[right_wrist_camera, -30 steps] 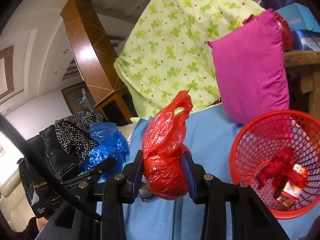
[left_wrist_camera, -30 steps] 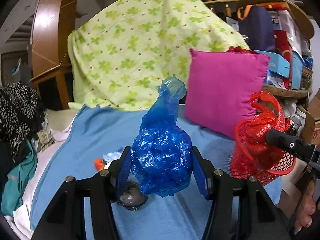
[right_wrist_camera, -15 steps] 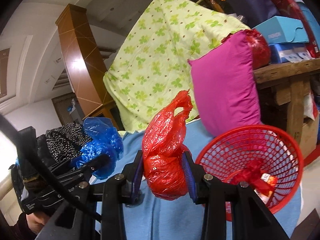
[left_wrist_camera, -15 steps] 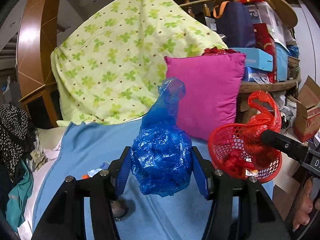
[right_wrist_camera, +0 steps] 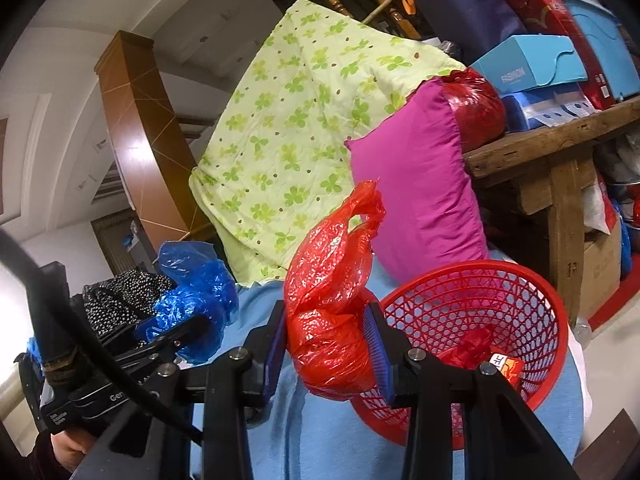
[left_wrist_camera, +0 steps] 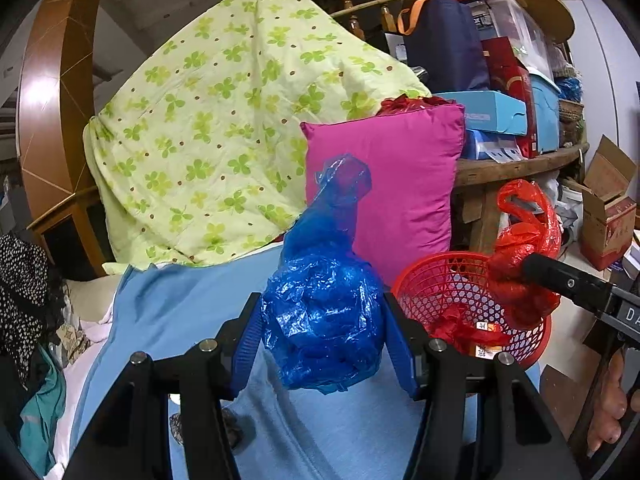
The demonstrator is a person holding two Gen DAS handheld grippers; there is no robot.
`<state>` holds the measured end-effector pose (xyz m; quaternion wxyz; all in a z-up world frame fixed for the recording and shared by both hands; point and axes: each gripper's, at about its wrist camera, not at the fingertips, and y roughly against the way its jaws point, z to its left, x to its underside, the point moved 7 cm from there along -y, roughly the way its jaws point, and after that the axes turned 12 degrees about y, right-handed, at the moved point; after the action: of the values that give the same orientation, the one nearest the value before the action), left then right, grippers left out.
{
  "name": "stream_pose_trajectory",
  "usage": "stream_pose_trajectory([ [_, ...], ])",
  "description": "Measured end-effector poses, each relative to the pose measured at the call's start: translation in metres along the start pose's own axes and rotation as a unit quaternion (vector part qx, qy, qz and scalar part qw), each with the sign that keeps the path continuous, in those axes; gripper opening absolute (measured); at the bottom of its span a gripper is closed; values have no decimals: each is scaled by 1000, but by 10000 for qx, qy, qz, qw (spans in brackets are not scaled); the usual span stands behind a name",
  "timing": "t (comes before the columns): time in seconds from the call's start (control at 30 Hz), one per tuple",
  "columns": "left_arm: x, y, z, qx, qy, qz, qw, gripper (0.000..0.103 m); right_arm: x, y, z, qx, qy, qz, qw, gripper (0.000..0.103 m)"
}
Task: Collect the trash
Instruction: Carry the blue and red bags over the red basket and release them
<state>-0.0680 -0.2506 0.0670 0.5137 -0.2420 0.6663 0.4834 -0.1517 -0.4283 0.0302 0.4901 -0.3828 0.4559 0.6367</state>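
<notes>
Over the blue sheet (left_wrist_camera: 180, 312), left gripper (left_wrist_camera: 322, 340) pinches a blue bag (left_wrist_camera: 324, 320); right gripper (right_wrist_camera: 328, 340) clamps a red bag (right_wrist_camera: 332, 300) beside the basket (right_wrist_camera: 520, 280).

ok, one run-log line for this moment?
left gripper: shut on crumpled blue plastic bag | right gripper: shut on crumpled red plastic bag | red mesh basket: holds trash

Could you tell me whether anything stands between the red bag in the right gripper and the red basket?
Nothing visible does. The red bag, clamped in the right gripper, hangs beside the open red basket, which holds only some trash at its bottom.
</notes>
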Motion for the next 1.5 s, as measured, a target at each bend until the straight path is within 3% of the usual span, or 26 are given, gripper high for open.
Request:
stream_pose_trajectory([
  [0.67,-4,-19,-41,292,-183,153,9993,59,-1,13,-30,289,-338,-82,9990,41],
  [0.97,1,-32,-56,959,43,404,9946,60,1,19,-52,490,-536,-124,9973,41],
  [1.23,9,-54,-80,1552,162,773,9847,62,8,20,-76,634,-824,-120,9945,43],
  [1.5,21,-74,-98,1668,86,1045,9804,65,18,13,-90,580,-1124,-18,9920,44],
])
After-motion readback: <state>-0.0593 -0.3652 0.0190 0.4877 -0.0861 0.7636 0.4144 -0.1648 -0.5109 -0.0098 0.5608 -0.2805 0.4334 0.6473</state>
